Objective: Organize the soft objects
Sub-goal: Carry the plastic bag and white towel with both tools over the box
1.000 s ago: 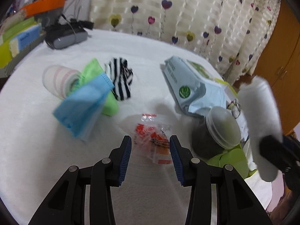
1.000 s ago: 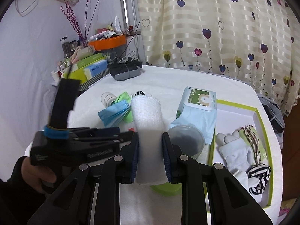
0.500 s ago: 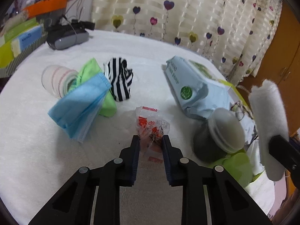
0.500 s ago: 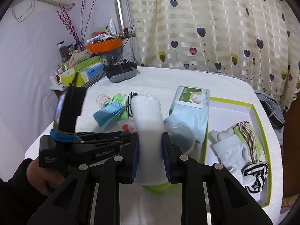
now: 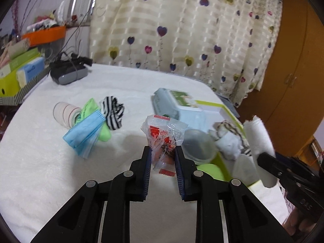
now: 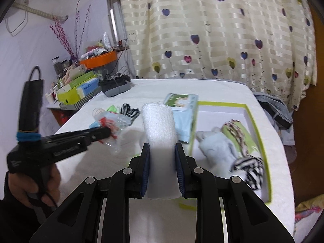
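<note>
White fluffy tabletop point(image 5: 50, 172), box point(image 6: 254, 121) at its right edge: left claw point(image 5: 162, 158) pinches a crinkly packet point(image 5: 164, 139) w/ light, slippery film, best gripped mid-body; right claw point(image 6: 162, 158) squeezes a soft rolled towel point(image 6: 159, 125) beside the box, light, squashy.

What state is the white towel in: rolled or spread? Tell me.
Rolled. The white towel is a tight cylinder clamped in the right gripper.

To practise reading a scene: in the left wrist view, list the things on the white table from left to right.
Striped roll → blue masks → black-and-white striped sock → clear packet held by the left gripper → wipes pack → rolled white towel.
</note>
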Demonstrator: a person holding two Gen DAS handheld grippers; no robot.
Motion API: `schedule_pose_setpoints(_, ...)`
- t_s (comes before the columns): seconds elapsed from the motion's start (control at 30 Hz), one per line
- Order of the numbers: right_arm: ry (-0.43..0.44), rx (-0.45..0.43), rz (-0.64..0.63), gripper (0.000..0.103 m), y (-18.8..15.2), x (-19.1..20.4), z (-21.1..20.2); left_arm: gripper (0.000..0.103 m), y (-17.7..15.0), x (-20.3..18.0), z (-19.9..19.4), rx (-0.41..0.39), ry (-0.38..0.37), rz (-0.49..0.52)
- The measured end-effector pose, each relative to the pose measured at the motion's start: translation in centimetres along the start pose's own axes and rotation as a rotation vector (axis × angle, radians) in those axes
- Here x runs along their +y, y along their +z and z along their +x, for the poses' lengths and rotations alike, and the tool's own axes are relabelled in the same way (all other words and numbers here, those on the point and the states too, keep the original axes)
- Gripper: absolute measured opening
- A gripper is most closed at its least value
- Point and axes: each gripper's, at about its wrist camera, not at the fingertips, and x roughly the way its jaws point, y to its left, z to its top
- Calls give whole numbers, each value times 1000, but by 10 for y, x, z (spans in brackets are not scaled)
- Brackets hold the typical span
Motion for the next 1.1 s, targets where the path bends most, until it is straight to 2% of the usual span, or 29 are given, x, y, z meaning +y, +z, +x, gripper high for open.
schedule_pose_setpoints(0.23,-47,-27,44,24,-11,-25,-27,21,-5,-34,-20,-28,-40,47)
schedule_pose_setpoints(0.5,-85,-49,88,25,-21,-52,-48,21,-13,-73,-25,-23,-98,106)
schedule_pose_setpoints(1.1,-132,0,152,25,-37,-96,-44,21,-34,-138,6,86,-225,200)
